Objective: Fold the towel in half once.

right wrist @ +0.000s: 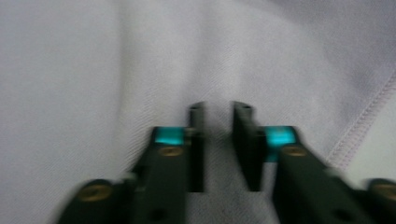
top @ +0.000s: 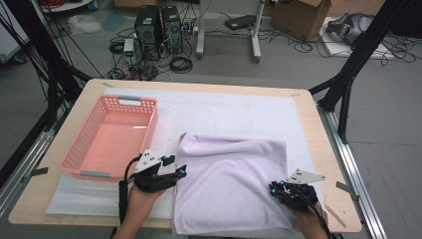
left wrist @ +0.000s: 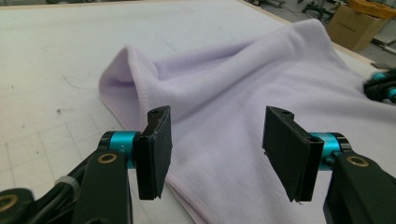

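High view puts both hand-held grippers at the near edge of the wooden counter (top: 318, 129). Left gripper (top: 175, 172) sits just beside the left edge of the folded pale lilac fleece cloth (top: 234, 184), its fingers (left wrist: 156, 149) standing wide apart with nothing between them. Right gripper (top: 276, 188) rests over the cloth's right edge, its fingers (right wrist: 198, 144) drawn narrow with a slim gap, blurred, gripping nothing visible. Farther back on the left stands a salmon-pink perforated plastic basket (top: 87, 144).
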The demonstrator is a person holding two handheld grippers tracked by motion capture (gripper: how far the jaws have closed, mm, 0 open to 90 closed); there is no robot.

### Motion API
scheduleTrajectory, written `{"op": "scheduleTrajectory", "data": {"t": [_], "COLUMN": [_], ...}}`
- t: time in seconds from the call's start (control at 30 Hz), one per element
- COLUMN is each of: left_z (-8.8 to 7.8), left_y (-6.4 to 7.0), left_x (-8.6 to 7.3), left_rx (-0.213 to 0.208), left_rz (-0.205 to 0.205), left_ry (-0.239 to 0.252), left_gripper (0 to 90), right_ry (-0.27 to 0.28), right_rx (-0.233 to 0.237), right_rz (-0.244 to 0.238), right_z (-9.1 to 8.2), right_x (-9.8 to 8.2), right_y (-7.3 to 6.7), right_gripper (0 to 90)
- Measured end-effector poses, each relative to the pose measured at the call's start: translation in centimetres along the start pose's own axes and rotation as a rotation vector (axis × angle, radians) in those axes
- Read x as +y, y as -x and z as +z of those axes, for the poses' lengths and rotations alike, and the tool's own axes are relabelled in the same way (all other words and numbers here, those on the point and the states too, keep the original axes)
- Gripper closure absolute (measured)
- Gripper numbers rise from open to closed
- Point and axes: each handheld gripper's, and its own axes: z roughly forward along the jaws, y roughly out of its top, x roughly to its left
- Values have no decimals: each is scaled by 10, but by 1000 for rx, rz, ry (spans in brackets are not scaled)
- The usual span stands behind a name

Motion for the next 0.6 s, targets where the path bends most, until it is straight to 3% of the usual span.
{"op": "scheduleTrajectory", "data": {"t": [0.13, 0.37, 0.47, 0.6], "left_z": [9, 29, 40, 56], "left_y": [-7, -18, -22, -32], "left_x": [8, 24, 32, 44], "left_rx": [15, 53, 77, 113], "left_rz": [-8, -19, -7, -20], "left_ry": [2, -2, -8, -22], "left_gripper": [427, 420, 421, 422], "right_ry": [-22, -45, 4, 103], "right_rx": [37, 208, 191, 125], "right_rz": [-34, -73, -75, -30], "right_z": [-9, -29, -32, -30], "right_x": [-3, -12, -4, 16], "right_y": [0, -4, 5, 33], "right_gripper": [887, 874, 735, 672]}}
